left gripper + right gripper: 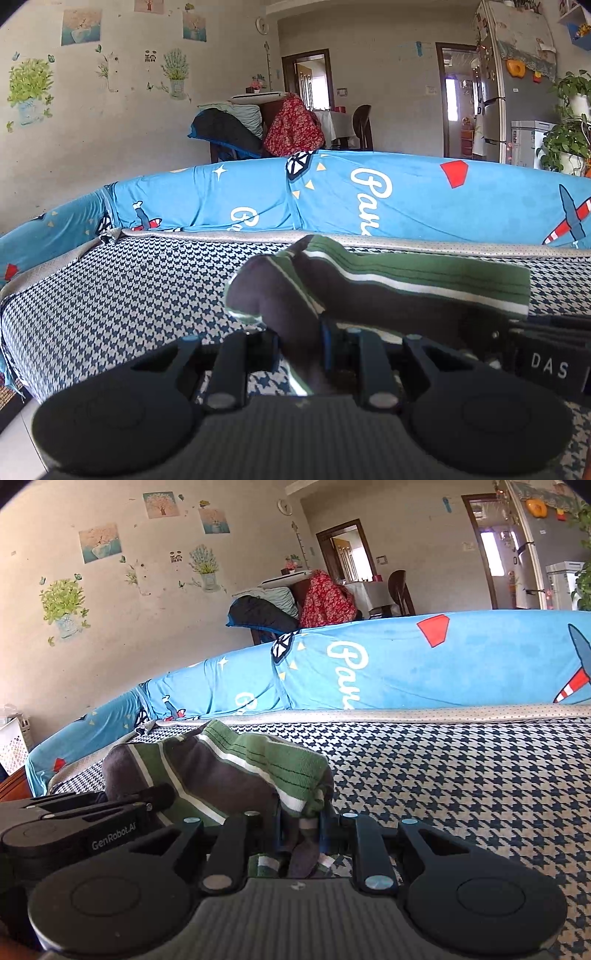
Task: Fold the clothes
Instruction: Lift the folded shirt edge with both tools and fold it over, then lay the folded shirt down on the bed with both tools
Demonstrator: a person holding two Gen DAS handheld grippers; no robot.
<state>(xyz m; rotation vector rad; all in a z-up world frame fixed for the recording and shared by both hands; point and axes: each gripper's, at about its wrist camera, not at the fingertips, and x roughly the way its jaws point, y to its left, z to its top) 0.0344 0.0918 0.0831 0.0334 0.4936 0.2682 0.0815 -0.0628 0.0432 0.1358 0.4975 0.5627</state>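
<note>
Left gripper (299, 354) and right gripper (301, 830): both clamped on striped knit garment (221, 771), bunched ahead over houndstooth sofa seat (461, 775). Soft, light, limp; best gripped at hems or corners.

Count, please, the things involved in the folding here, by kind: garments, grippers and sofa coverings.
Striped garment: 1
Grippers, each shut on it: 2 (left gripper, right gripper)
Sofa coverings: 2 (houndstooth cover, blue printed cover)
Total: 5

Houndstooth-covered sofa seat (461, 775) under a striped green-and-grey garment (221, 768)
</note>
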